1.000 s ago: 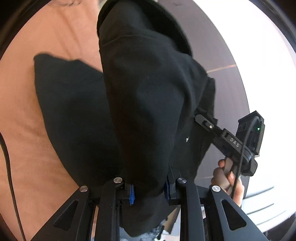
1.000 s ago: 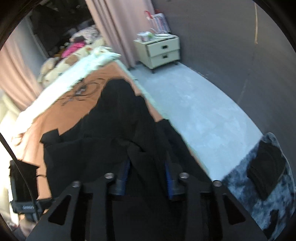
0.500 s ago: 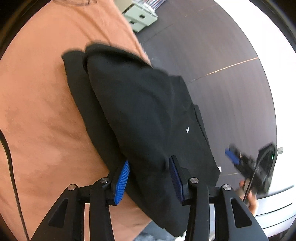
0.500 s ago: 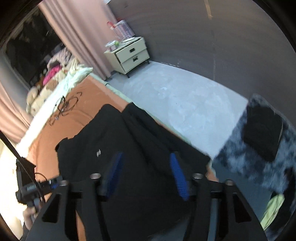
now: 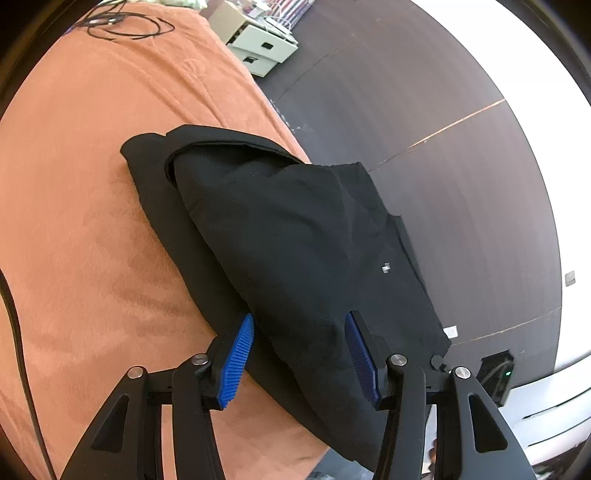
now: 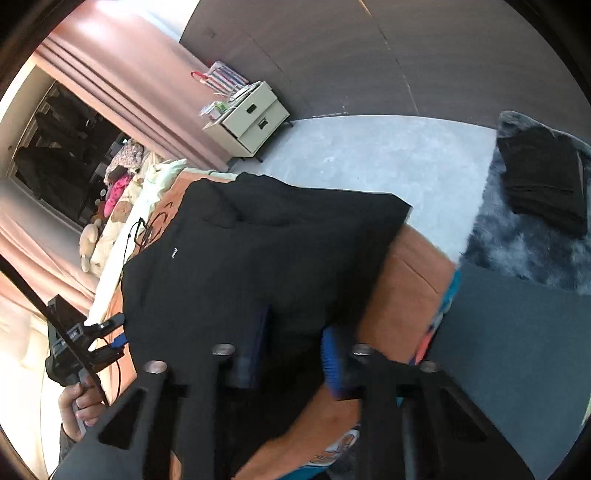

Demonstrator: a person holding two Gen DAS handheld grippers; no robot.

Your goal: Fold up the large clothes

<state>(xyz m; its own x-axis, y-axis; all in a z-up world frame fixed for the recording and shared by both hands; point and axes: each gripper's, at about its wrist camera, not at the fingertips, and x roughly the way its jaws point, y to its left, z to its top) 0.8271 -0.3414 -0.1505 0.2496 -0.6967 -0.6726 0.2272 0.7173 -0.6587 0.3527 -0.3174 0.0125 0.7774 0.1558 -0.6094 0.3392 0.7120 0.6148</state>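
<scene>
A black garment (image 5: pixel 295 236) lies folded over itself on the orange bed cover (image 5: pixel 92 184), near the bed's right edge. It also shows in the right wrist view (image 6: pixel 258 258), with a small white logo. My left gripper (image 5: pixel 299 350) is open, its blue pads apart over the garment's near edge, holding nothing. My right gripper (image 6: pixel 291 354) is open, blurred, over the garment's near corner. The left gripper (image 6: pixel 107 336) shows at the left of the right wrist view.
A pale bedside cabinet (image 6: pixel 251 118) stands by the pink curtain (image 6: pixel 129 92). Black cables (image 5: pixel 125 26) lie on the far bed cover. A folded black item (image 6: pixel 543 181) rests on a grey fluffy rug (image 6: pixel 517 251). Pillows and soft toys (image 6: pixel 110 206) lie at the bed's head.
Both grippers were shut on the lifted garment a second ago. They laid it down folded on the bed, opened, and have drawn back a little since.
</scene>
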